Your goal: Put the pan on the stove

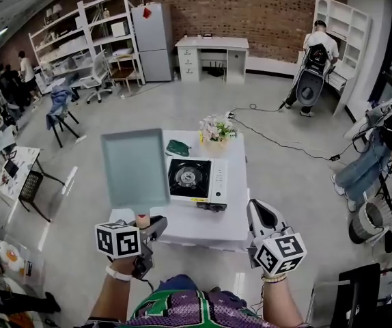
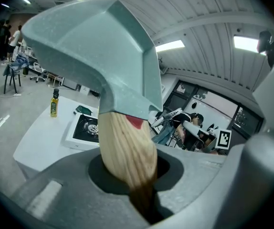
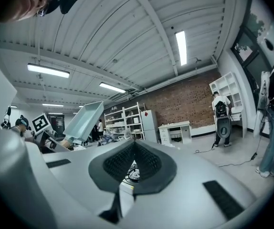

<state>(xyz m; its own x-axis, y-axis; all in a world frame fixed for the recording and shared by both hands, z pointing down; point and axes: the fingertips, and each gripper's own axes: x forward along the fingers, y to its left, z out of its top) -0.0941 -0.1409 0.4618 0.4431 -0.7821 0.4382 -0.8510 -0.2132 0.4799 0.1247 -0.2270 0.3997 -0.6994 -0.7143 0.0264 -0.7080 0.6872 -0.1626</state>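
Note:
A square grey-green pan [image 1: 134,168] with a wooden handle [image 1: 142,219] hangs tilted in the air, left of and nearer than the stove. My left gripper [image 1: 145,229] is shut on that handle. In the left gripper view the pan [image 2: 94,46] fills the upper part and the handle [image 2: 127,147] runs down between the jaws. The white single-burner stove [image 1: 196,181] sits on the white table [image 1: 210,232] with nothing on its burner. My right gripper [image 1: 260,216] is at the table's near right edge, shut and holding nothing. The right gripper view shows the pan [image 3: 83,119] to its left.
A flower pot [image 1: 216,130] and a dark green item [image 1: 177,147] stand behind the stove. An oil bottle [image 2: 54,104] is on the table's far left side. A person [image 1: 313,67] stands by the back-right shelves. Cables [image 1: 285,142] cross the floor.

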